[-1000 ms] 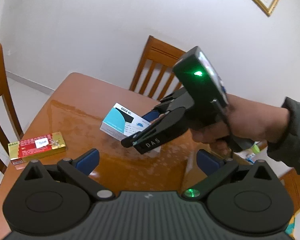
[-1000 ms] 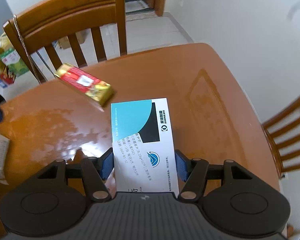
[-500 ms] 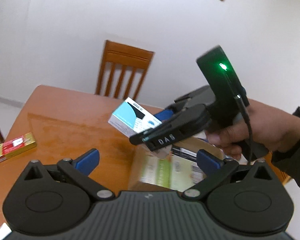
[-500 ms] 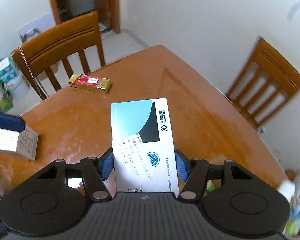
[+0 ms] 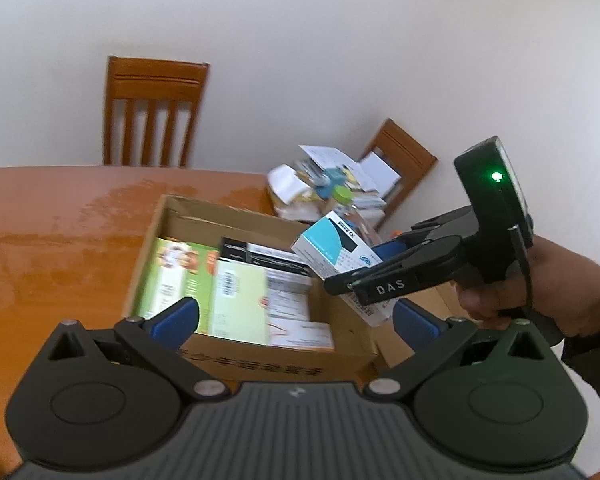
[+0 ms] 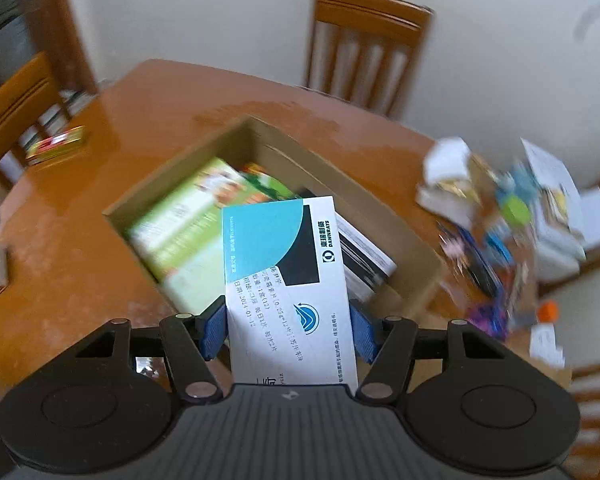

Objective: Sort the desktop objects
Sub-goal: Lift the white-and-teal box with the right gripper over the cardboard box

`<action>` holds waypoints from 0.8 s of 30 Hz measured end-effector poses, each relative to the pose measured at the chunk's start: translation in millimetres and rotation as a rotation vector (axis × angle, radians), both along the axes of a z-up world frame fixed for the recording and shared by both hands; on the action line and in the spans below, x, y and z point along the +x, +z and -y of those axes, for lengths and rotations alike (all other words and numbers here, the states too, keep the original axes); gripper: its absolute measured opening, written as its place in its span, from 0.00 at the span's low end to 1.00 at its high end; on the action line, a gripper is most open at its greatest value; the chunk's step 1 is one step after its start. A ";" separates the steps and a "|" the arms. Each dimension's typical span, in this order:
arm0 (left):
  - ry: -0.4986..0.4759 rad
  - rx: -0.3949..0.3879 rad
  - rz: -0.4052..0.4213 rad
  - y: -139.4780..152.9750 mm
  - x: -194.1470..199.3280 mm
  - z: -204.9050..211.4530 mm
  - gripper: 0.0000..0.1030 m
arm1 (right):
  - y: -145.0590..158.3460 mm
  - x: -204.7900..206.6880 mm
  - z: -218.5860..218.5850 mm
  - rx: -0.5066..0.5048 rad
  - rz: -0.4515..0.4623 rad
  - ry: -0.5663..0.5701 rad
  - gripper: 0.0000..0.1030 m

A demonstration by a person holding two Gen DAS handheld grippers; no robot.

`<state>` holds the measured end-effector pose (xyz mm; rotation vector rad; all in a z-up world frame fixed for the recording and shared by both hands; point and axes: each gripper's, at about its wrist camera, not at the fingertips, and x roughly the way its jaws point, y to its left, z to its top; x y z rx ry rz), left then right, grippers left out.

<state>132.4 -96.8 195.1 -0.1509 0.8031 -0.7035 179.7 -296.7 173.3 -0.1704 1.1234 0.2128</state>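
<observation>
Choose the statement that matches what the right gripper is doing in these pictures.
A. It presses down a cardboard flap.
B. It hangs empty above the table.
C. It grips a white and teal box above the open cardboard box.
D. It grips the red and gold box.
C: the right gripper has its blue pads on both sides of the white and teal box, above the cardboard box.

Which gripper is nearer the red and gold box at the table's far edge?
Left, as far as I can judge. The red and gold box lies far left in the right-wrist view; the right gripper holds a white-and-teal box over the cardboard box. The left gripper hangs open.
</observation>
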 end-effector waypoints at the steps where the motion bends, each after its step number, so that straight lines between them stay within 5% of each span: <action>1: -0.007 0.002 -0.004 -1.1 -0.9 3.9 1.00 | -1.5 -2.7 7.1 -0.003 -0.002 -0.014 0.65; 8: -0.031 0.043 -0.014 -12.9 -8.9 22.1 1.00 | -31.0 2.1 29.3 0.006 -0.020 -0.109 0.65; 18: -0.002 0.075 -0.055 -29.2 6.8 21.0 1.00 | -56.6 26.4 25.7 0.018 -0.043 -0.068 0.65; 24: 0.006 0.084 -0.073 -36.8 11.2 20.6 1.00 | -52.9 49.6 11.5 0.048 -0.005 0.085 0.65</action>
